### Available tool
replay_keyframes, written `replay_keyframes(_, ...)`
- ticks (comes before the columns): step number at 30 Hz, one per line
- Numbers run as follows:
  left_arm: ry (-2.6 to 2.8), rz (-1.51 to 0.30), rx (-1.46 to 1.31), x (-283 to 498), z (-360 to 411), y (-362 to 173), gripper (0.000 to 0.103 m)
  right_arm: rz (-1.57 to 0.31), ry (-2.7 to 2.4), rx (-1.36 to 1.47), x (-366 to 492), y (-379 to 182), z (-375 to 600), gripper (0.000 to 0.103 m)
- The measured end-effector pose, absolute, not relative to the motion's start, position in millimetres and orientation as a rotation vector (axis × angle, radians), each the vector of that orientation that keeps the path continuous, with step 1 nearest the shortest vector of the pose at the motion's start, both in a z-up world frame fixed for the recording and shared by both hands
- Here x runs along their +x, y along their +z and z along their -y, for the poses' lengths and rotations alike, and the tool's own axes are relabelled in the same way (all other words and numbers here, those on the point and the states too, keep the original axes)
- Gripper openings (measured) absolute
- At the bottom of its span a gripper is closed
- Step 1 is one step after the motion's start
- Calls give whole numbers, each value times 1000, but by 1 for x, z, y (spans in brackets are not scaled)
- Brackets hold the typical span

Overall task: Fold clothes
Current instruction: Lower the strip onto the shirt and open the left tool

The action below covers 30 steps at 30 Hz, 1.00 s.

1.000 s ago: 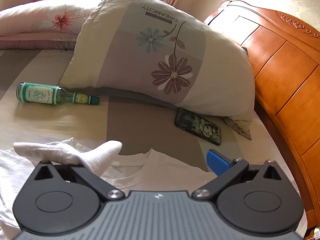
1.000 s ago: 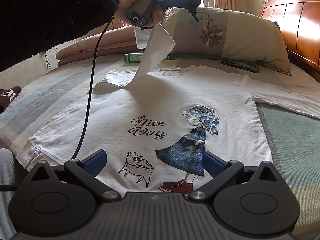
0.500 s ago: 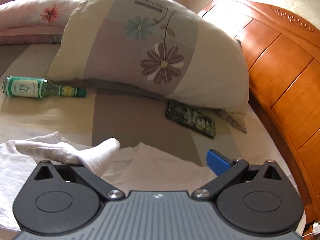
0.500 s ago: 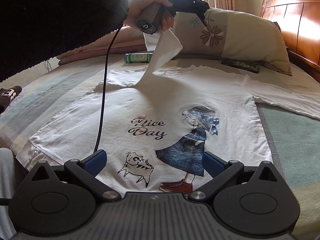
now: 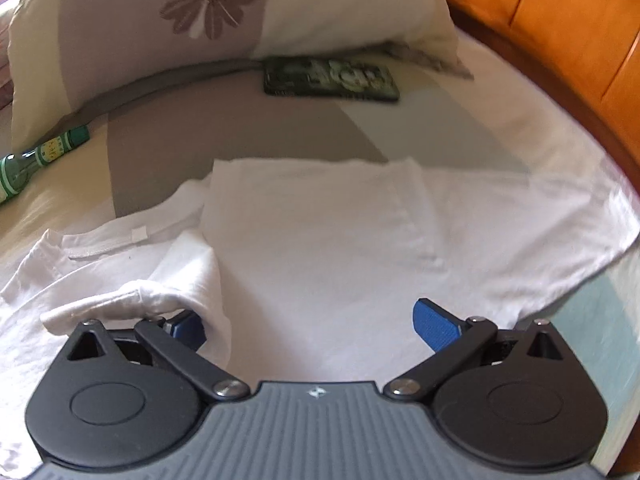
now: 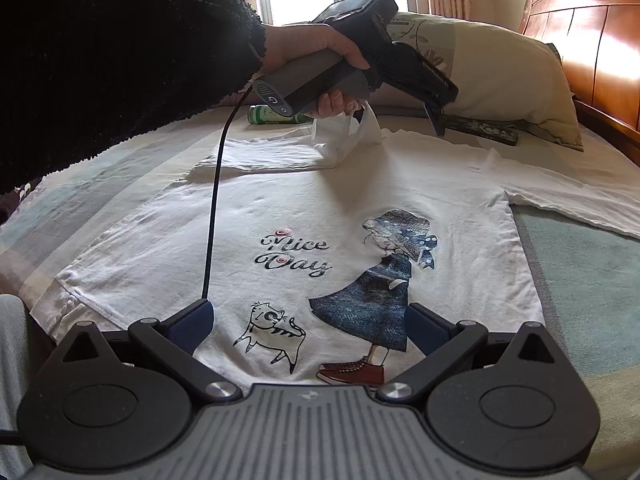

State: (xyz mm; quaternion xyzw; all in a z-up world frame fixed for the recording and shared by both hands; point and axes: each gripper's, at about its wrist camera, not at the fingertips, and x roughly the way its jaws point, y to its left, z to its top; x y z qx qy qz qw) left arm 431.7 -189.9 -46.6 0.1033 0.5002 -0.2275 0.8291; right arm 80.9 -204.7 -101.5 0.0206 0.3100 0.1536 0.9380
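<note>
A white T-shirt (image 6: 360, 200) with a "Nice Day" girl-and-cat print lies flat on the bed, collar toward the pillow. My left gripper (image 5: 308, 324) hangs over its upper part with jaws wide apart. The shirt's left sleeve (image 5: 132, 300) is draped over the left finger (image 5: 188, 326); it is bunched and folded in over the chest. In the right wrist view the left gripper (image 6: 400, 120) shows low over the shirt near the collar, sleeve cloth (image 6: 344, 136) hanging from it. My right gripper (image 6: 308, 328) is open and empty above the shirt's hem.
A flowered pillow (image 5: 200, 20) lies at the head of the bed, with a dark phone (image 5: 332, 80) and a green bottle (image 5: 36, 160) in front of it. The wooden headboard (image 5: 560, 20) stands at the right. The shirt's right sleeve (image 6: 580, 196) lies spread out.
My left gripper has moved right and down toward the shirt's chest, carrying the sleeve across. The right gripper has not moved.
</note>
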Motion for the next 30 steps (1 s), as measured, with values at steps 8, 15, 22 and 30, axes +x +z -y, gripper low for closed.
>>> replay_keyframes(8, -468, -1016, 6, 435, 171, -37, 102, -636, 305, 52, 80, -102, 208, 103)
replay_keyframes(15, -468, -1137, 102, 440, 183, -39, 102, -634, 304, 58, 80, -101, 210, 103)
replay_keyframes(22, -345, -1114, 33, 443, 167, -42, 102, -629, 306, 66, 79, -101, 212, 103)
replay_keyframes(30, -478, -849, 68, 430, 191, -25, 102, -637, 305, 63, 80, -102, 211, 103)
